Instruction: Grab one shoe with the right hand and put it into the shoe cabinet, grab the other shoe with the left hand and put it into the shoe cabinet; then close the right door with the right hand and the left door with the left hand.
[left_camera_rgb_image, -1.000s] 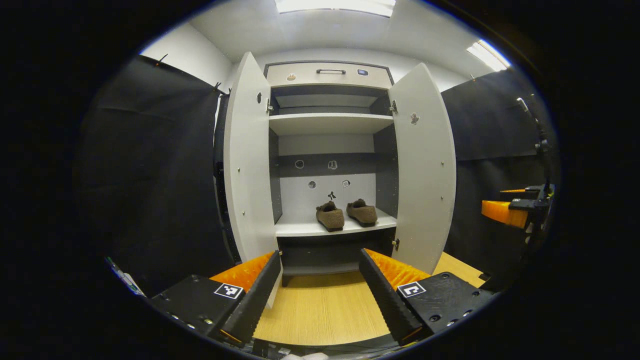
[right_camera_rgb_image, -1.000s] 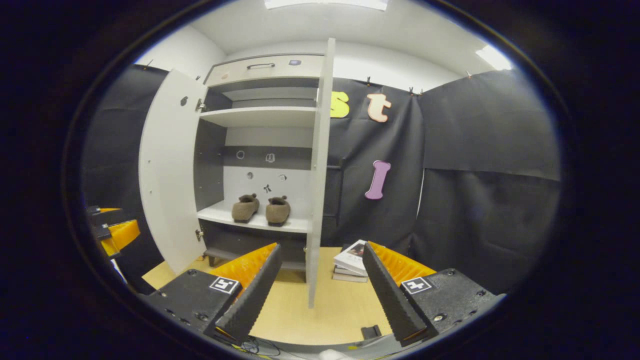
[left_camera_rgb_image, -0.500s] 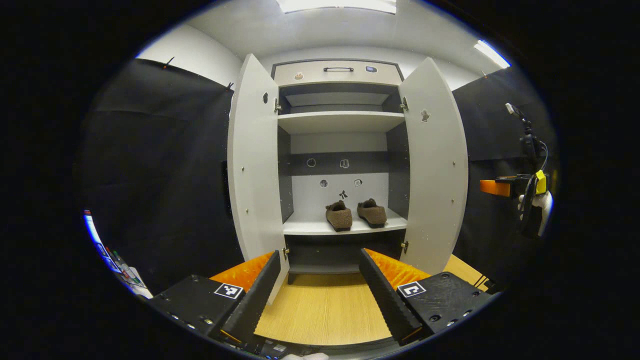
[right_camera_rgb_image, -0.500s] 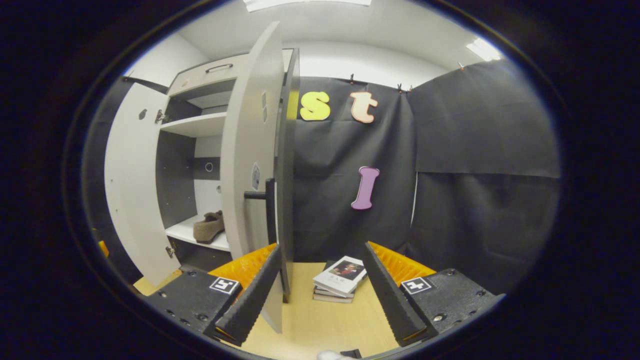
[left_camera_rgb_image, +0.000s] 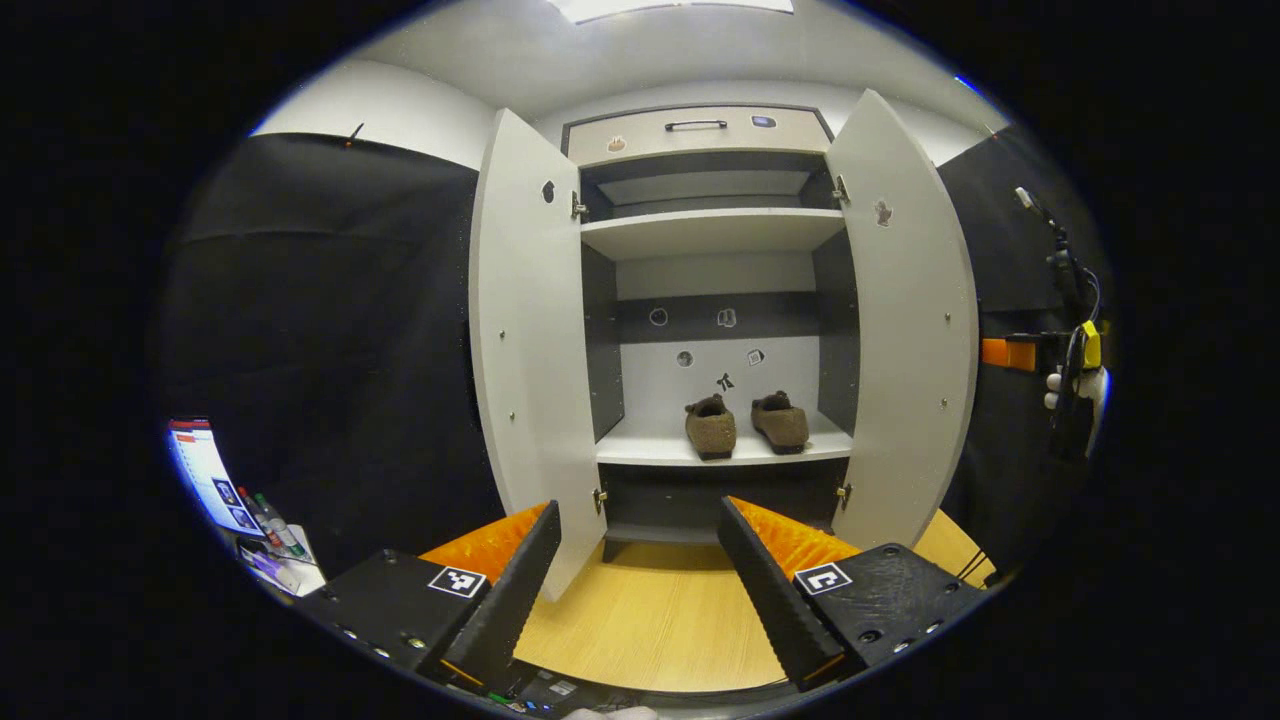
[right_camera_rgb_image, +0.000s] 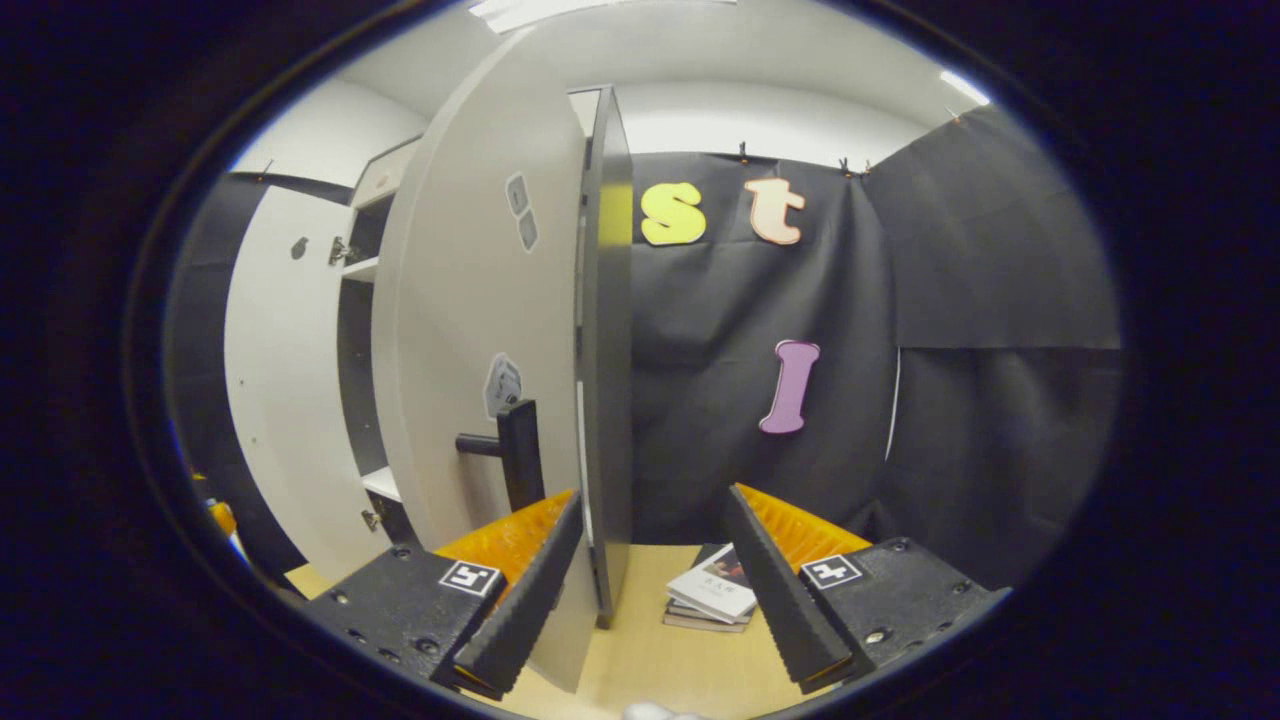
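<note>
**A:** On the lower shelf of the tall white two-door shoe cabinet (left_camera_rgb_image: 712, 215), both fuzzy brown slip-on shoes (left_camera_rgb_image: 710, 427) (left_camera_rgb_image: 780, 421) sit side by side, both doors swung out.

**B:** Yep. Left gripper (left_camera_rgb_image: 637, 560) hangs back over the light wooden bench (left_camera_rgb_image: 650, 625), jaws wide, gripping nothing. Right gripper (right_camera_rgb_image: 655, 560) is right at the right door (right_camera_rgb_image: 480, 330) by its black handle (right_camera_rgb_image: 520, 450), jaws spread too, the door's edge between them. Stacked books (right_camera_rgb_image: 712, 600) lie just beyond.

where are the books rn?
Right gripper view: the stack of books lies on the wooden floor, low centre, just right of the open right door.
</note>
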